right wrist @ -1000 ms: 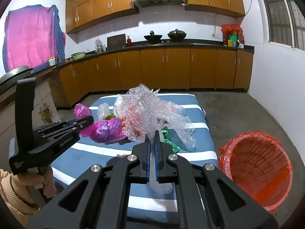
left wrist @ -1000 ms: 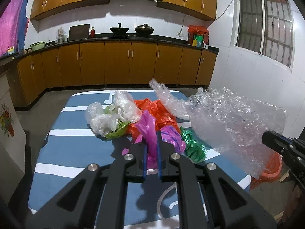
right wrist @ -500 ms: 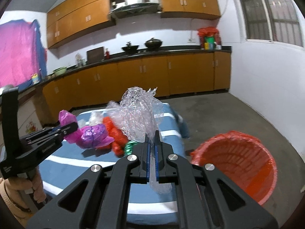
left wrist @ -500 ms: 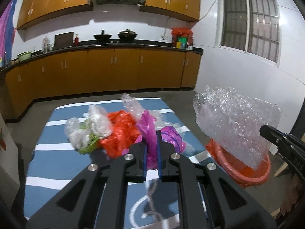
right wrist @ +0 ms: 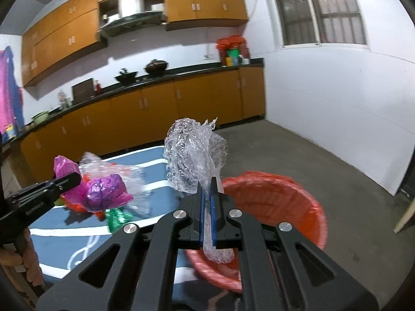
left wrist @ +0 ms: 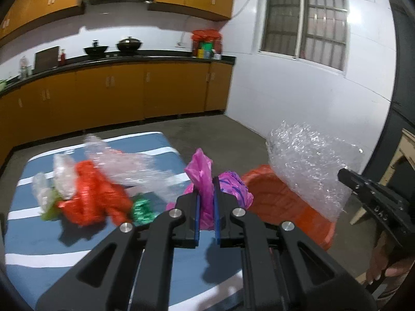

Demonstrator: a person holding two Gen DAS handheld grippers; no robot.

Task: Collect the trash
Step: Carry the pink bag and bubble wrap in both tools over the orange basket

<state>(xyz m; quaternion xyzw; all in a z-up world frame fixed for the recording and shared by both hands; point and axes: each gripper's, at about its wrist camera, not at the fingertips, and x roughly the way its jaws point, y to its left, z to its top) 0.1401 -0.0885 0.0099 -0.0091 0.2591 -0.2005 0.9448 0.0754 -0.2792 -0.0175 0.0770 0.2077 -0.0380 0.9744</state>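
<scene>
My left gripper (left wrist: pixel 206 203) is shut on a pink plastic bag (left wrist: pixel 201 173) and holds it over the table's right edge, beside the red bin (left wrist: pixel 282 202). My right gripper (right wrist: pixel 206 199) is shut on a clear bubble wrap sheet (right wrist: pixel 192 155) and holds it above the red bin (right wrist: pixel 275 202). The bubble wrap (left wrist: pixel 308 165) and the right gripper's tip also show in the left wrist view. The pink bag (right wrist: pixel 103 189) also shows in the right wrist view. More trash lies on the blue striped table (left wrist: pixel 77 246): a red bag (left wrist: pixel 93 199), clear bags (left wrist: pixel 135 165) and a green wrapper (left wrist: pixel 141 207).
Orange kitchen cabinets (left wrist: pixel 109 93) run along the back wall with pots on the counter. A white wall with a window (left wrist: pixel 303 18) stands at right. A wooden stool (left wrist: pixel 404 160) is at far right. The concrete floor (right wrist: pixel 311 155) lies beyond the bin.
Both grippers have swung right with their loads. The bubble wrap has moved from over the table to above the red bin. The pink bag has moved towards the table's right edge.
</scene>
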